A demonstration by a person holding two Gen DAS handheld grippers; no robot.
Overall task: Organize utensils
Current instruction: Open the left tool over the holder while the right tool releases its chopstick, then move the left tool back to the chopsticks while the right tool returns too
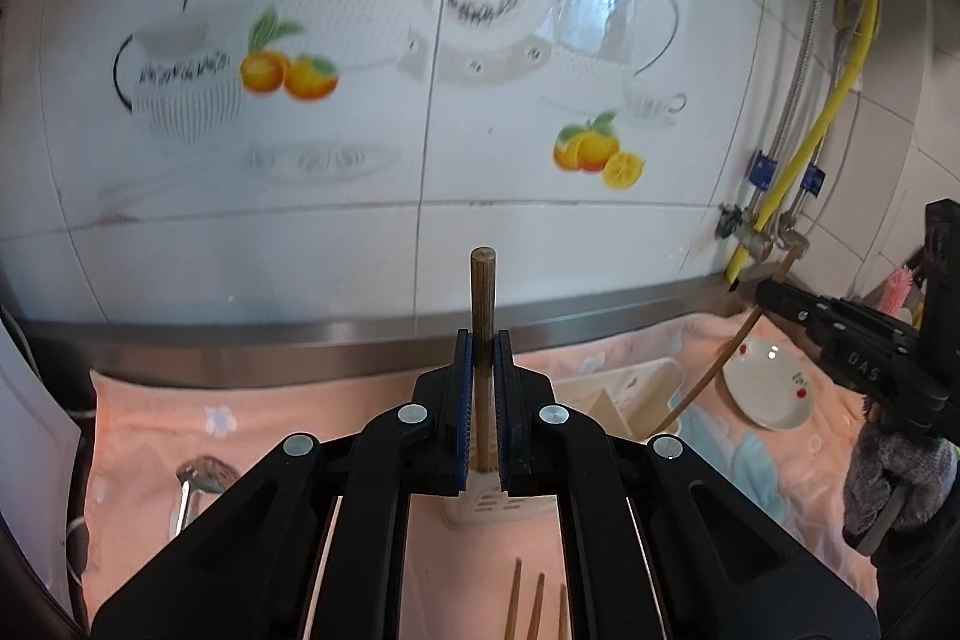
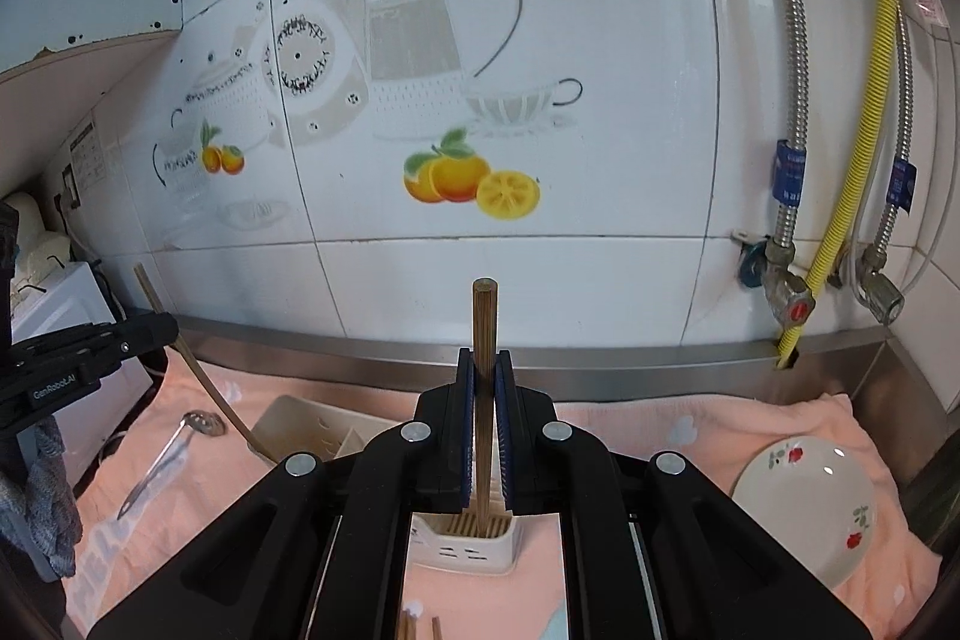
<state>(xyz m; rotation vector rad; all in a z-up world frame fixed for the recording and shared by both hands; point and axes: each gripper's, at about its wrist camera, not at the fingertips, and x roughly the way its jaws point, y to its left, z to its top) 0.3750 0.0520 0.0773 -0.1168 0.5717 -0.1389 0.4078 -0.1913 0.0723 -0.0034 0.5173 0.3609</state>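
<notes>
Each pair of tongs is clenched on a single wooden chopstick held upright between blue-lined jaws. The left tongs grip a dark brown chopstick with a round, flat top end, and its lower end reaches down to the cream utensil holder on the pink towel covering the surface. The right tongs grip a lighter, finely ribbed chopstick whose lower end stands in a slotted compartment of the holder among other stick tips. Only the left view shows three loose chopstick ends lying on the towel at the bottom edge, and the right tongs from the side with their stick slanting into the holder. Only the right view shows the full white plate with red flowers on the towel to the right, the whole length of the metal slotted spoon to the left, and the left tongs from the side.
</notes>
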